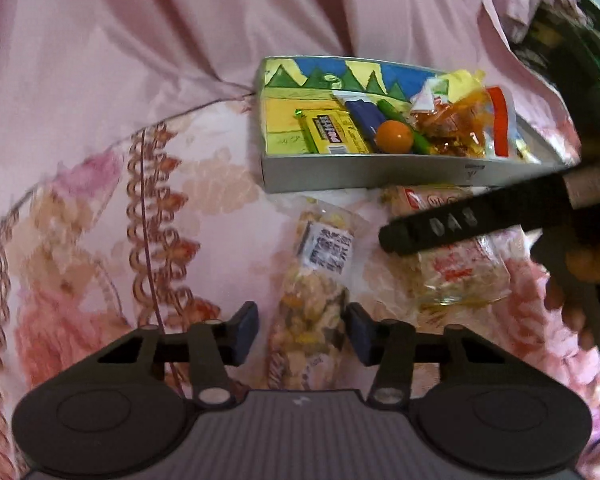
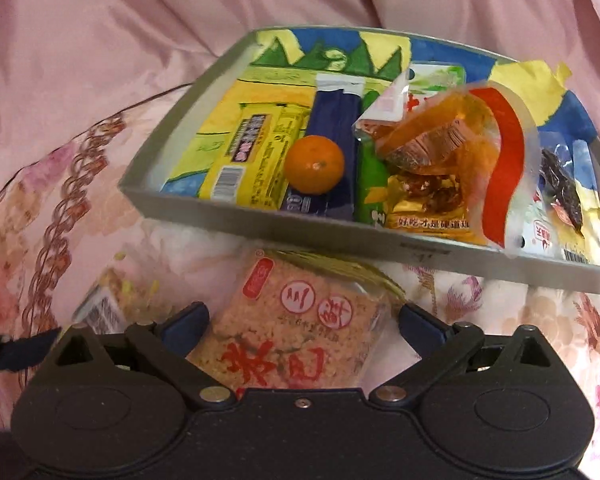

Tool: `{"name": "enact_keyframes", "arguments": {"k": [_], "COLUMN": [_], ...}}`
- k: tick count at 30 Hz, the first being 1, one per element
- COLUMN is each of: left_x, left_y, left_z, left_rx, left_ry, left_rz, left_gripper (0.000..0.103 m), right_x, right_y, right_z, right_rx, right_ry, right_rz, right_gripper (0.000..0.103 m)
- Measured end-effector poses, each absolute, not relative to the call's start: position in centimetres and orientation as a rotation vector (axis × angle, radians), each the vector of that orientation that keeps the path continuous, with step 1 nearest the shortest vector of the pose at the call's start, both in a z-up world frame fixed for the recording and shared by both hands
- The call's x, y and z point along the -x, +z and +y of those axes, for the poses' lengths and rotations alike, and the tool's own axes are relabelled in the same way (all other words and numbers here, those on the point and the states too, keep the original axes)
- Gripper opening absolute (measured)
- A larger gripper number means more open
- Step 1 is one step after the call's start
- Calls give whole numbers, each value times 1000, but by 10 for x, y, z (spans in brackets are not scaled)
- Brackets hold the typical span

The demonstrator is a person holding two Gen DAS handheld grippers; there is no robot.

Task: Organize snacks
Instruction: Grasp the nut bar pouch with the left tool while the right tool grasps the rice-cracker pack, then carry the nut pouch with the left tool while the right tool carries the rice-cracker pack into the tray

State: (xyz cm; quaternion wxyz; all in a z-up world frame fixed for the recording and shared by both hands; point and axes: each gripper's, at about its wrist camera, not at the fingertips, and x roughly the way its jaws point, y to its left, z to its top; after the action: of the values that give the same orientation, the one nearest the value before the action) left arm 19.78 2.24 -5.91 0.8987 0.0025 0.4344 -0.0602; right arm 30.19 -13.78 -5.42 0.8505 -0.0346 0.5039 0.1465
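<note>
A shallow grey box (image 2: 260, 228) on a pink floral bedspread (image 1: 100, 120) collects snacks: a mandarin (image 2: 315, 165), yellow and blue packets. Just in front of it, the right gripper (image 2: 300, 320) straddles a rice-cracker packet (image 2: 296, 336), jaws spread, apparently ready to grasp. Beside that, the left gripper (image 1: 302, 330) brackets a mixed-nut packet (image 1: 316, 276), jaws also apart. The box's near wall stands between both packets and its interior.

The right gripper (image 2: 302, 326) stands open around a rice cake pack (image 2: 296, 340) on the bedsheet (image 2: 100, 80), near the tray (image 2: 340, 236) holding an orange (image 2: 315, 165).
</note>
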Motion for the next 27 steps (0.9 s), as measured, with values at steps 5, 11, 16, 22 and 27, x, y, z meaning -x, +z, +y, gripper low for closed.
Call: {"name": "enact_keyframes", "arguments": {"k": [5, 11, 16, 22, 27], "left_x": [-178, -153, -129, -119, -127], "left_y": [-64, -64, -64, -63, -59], "left_z": [14, 2, -2, -13, -18], "left_rx": [33, 41, 59, 17, 5], "left_ry": [-142, -172, -206, -195, -155], "left_rz": [907, 916, 950, 952, 921], "left_gripper": [41, 41, 41, 41, 60], "right_x": [-271, -212, -164, -132, -125], "right_y": [-48, -44, -42, -46, -50], "right_z": [-161, -191, -217, -229, -231], "right_rx": [116, 190, 201, 190, 167], "right_ry": [396, 507, 514, 466, 464], "right_rz": [1015, 940, 922, 848, 778], "right_gripper": [78, 77, 77, 79, 89]}}
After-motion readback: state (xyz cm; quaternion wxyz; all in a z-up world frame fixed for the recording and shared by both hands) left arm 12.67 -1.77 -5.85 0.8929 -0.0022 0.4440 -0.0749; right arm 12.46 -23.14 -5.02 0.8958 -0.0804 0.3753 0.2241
